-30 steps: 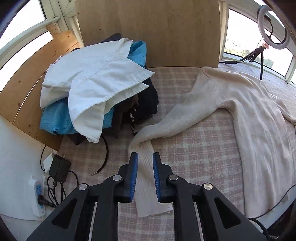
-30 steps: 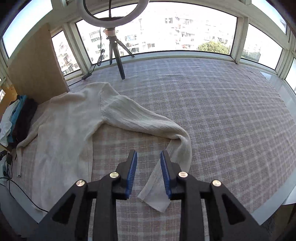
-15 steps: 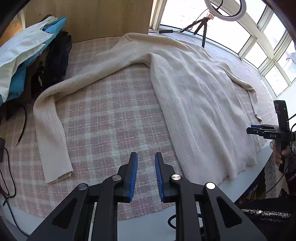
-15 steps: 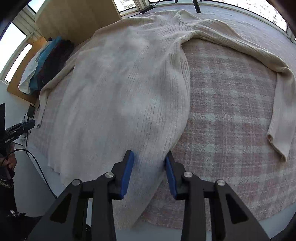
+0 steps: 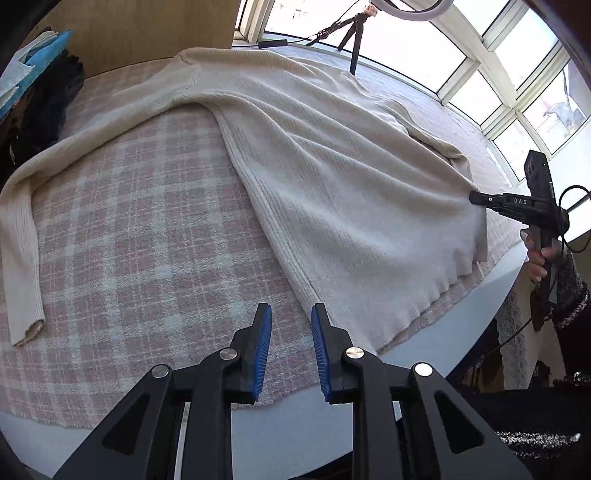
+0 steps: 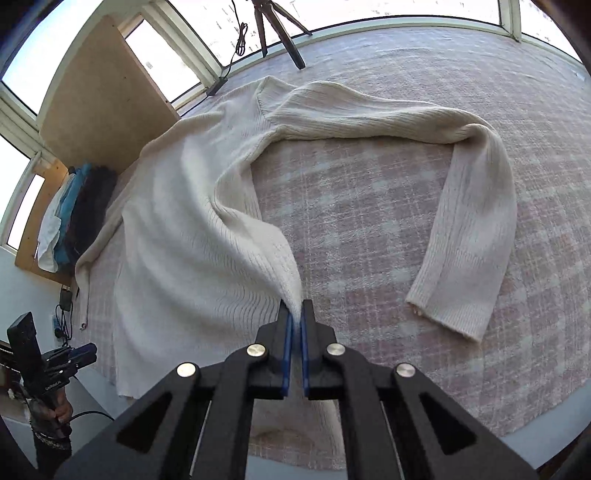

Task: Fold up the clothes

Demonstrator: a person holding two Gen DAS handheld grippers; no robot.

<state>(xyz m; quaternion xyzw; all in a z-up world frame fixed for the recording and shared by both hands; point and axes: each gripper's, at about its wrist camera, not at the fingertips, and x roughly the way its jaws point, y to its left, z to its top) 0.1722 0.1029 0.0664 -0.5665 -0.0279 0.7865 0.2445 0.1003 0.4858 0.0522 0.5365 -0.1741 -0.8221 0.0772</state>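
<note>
Pile of clothes [image 5: 40, 74] at far left edge of counter [image 5: 122, 229], against wooden board [image 5: 147, 29]; white, blue and dark items. Cream sweater [image 5: 332, 177] lies spread on the plaid-covered counter, neck away, left sleeve [image 5: 22, 236] bent down toward near edge. Left claw [image 5: 291, 321] released, blue pads apart, nothing between them, just beside the sweater's lower left hem corner. Right claw [image 6: 294, 317] clenched on the sweater's right hem, fabric lifted into a ridge; right sleeve [image 6: 469, 236] flat on counter, cuff near. Tripod [image 6: 273, 29] by window.
</note>
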